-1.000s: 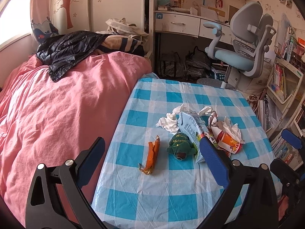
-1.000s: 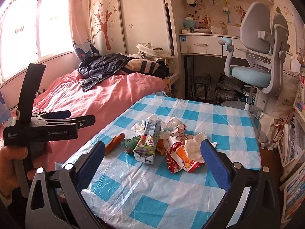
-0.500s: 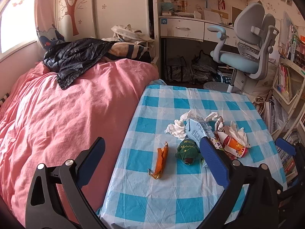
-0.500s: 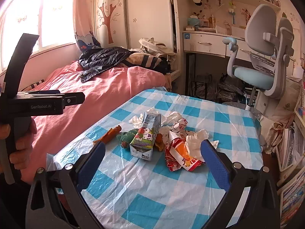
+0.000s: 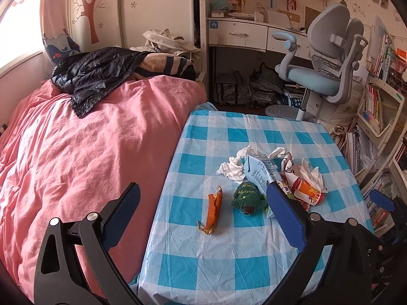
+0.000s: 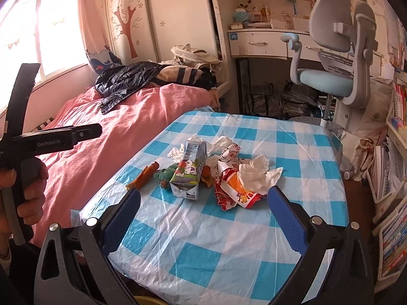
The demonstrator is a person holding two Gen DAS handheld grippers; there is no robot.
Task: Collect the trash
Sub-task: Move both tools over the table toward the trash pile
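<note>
Trash pile (image 6: 216,170) lies beyond the right gripper's (image 6: 203,206) spread fingers (image 6: 287,216).

Your surface wears a thin, glossy blue-and-white checked plastic sheet (image 6: 254,231), creased and shining in patches. On it you have crumpled white tissue paper (image 6: 259,171), soft and matt, a printed cardboard drink carton (image 6: 188,171) with a smooth coated skin, and a shiny red-and-white crinkled foil wrapper (image 6: 229,190). At 9 o'clock of the carton lies a fuzzy green plush toy (image 5: 248,194) and a dry, curled orange peel (image 5: 213,208). Both your grippers show matt black plastic frames, textured blue rubbery pads (image 6: 287,218) and bright metal screws. The pink cloth bedcover (image 5: 89,152) looks matt and wrinkled.
</note>
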